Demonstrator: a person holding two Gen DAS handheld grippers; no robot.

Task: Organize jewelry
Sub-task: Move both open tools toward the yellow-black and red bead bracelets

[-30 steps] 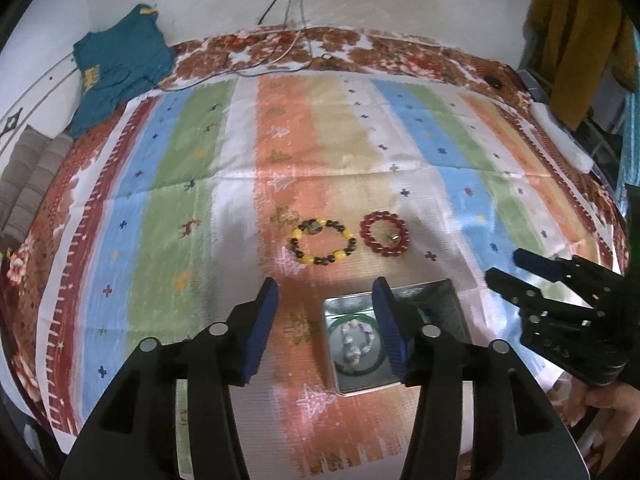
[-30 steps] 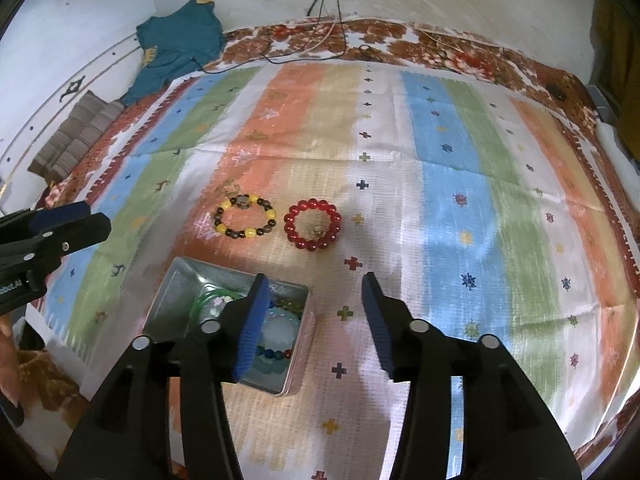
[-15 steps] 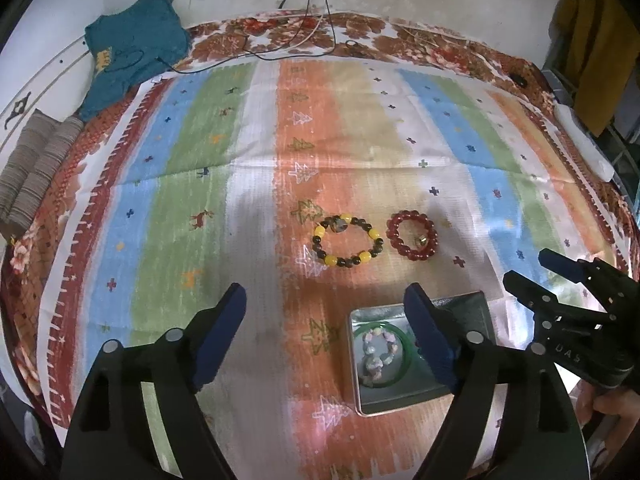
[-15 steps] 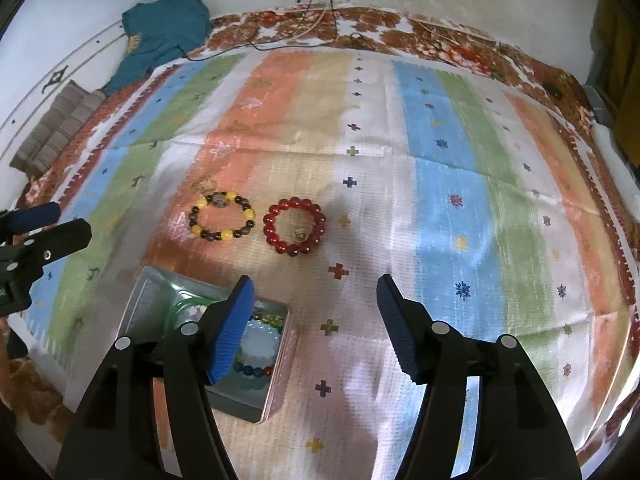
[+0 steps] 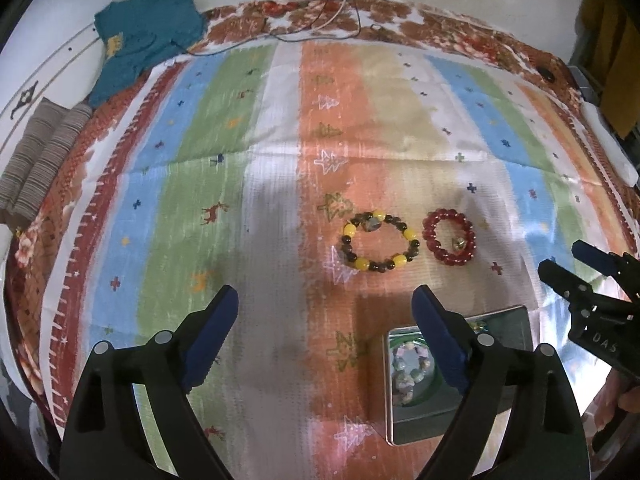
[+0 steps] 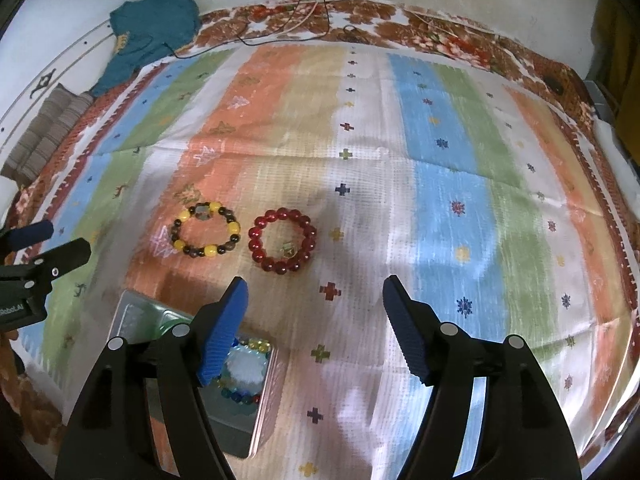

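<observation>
A yellow-and-dark bead bracelet [image 5: 379, 241] [image 6: 207, 234] and a red bead bracelet [image 5: 450, 237] [image 6: 282, 239] lie side by side on the striped cloth. Nearer to me stands a metal tin [image 5: 520, 318] [image 6: 132, 312] with several bracelets inside. My left gripper [image 5: 324, 300] hangs above the cloth, left of the tin; its jaws are opening and nothing is between them. My right gripper [image 6: 314, 290] hovers just short of the red bracelet, right of the tin; its jaws are opening too, empty.
A teal garment [image 5: 144, 36] and a folded striped cloth [image 5: 36, 160] lie at the far left of the bed. Cables [image 5: 332, 20] trail from the wall onto the bed's far edge. A person's hand [image 5: 628, 396] shows at the right edge.
Both grippers' jaws have spread much wider. The two bracelets and the tin have slid to the right in the left wrist view, and the red bracelet sits closer to the right gripper's fingers.
</observation>
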